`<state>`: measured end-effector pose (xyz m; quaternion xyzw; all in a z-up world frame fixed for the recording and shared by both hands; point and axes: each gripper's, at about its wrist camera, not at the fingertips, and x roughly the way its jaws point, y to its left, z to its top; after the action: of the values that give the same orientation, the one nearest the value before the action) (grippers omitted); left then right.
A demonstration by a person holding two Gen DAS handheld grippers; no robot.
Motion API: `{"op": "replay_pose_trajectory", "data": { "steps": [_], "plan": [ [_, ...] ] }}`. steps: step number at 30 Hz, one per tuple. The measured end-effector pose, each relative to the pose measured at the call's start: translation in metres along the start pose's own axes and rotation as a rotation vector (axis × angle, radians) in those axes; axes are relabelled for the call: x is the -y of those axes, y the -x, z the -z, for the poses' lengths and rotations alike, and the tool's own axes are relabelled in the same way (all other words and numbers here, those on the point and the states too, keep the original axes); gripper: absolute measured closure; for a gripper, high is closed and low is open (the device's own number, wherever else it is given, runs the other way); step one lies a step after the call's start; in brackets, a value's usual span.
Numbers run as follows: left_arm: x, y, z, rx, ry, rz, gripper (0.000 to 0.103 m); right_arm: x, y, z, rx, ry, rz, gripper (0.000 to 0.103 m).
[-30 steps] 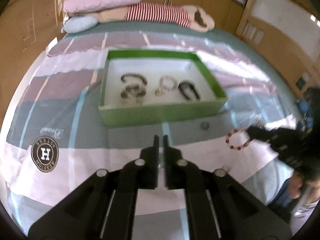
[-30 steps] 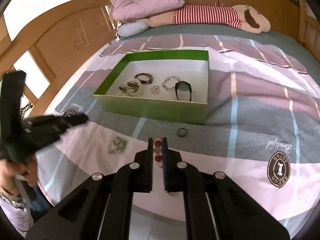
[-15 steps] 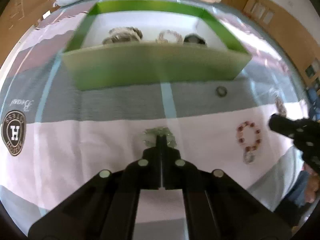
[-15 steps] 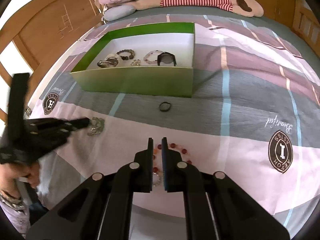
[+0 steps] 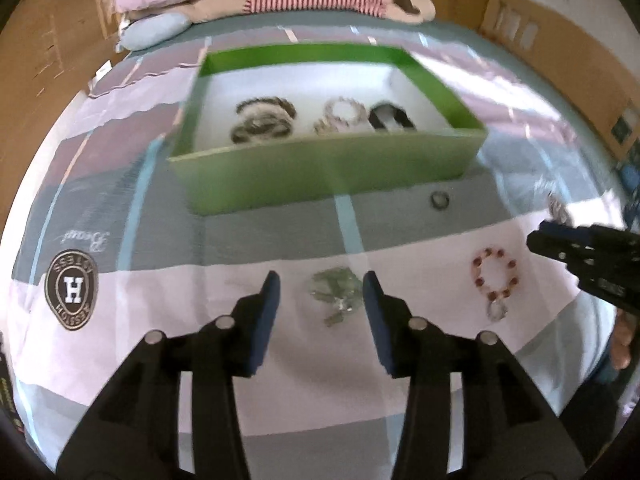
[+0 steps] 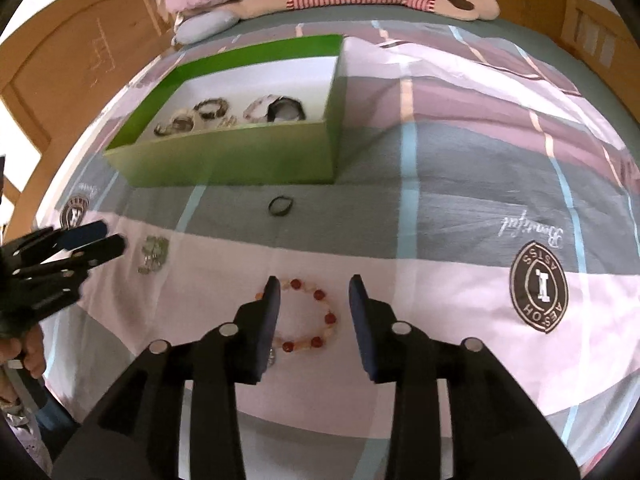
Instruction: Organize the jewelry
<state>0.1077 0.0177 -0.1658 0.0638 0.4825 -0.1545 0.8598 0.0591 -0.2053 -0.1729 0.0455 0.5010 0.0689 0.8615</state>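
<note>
Red-beaded bracelet (image 6: 306,317) lies flat on the bed (image 6: 440,272) between the opening jaws of the right gripper (image 6: 314,294), while the left gripper (image 5: 320,294), also opening, straddles the silvery jewelry cluster (image 5: 336,292), so each should sink squarely before closing, then carry to the green box (image 6: 240,160).

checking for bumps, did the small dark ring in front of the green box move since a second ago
No. The small dark ring lies near the green box's front wall, toward its right corner, as before; only the cameras shifted.
</note>
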Motion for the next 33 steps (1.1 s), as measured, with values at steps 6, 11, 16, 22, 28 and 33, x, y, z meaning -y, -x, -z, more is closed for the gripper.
{"op": "replay_pose_trajectory", "data": {
  "steps": [6, 11, 16, 22, 28, 33],
  "plan": [
    [0.021, -0.02, 0.0, 0.004, -0.036, -0.045, 0.054, -0.005, -0.014, 0.005, -0.029, 0.01, 0.008, 0.067],
    [0.02, -0.03, 0.0, -0.013, -0.024, -0.041, 0.054, -0.001, -0.026, 0.007, -0.049, 0.003, 0.031, 0.067],
    [0.022, -0.044, 0.001, -0.038, -0.022, -0.043, 0.054, -0.002, -0.038, 0.011, -0.075, 0.007, 0.042, 0.067],
    [0.023, -0.054, 0.003, -0.052, -0.027, -0.036, 0.065, -0.013, -0.044, 0.012, -0.061, 0.065, 0.058, 0.074],
    [0.024, -0.04, 0.003, -0.026, -0.033, 0.031, 0.076, -0.027, -0.034, 0.007, -0.041, 0.103, -0.025, 0.096],
    [0.016, 0.011, -0.016, 0.082, -0.011, 0.055, 0.076, -0.038, 0.01, -0.015, 0.056, 0.129, -0.06, 0.096]
  ]
}}
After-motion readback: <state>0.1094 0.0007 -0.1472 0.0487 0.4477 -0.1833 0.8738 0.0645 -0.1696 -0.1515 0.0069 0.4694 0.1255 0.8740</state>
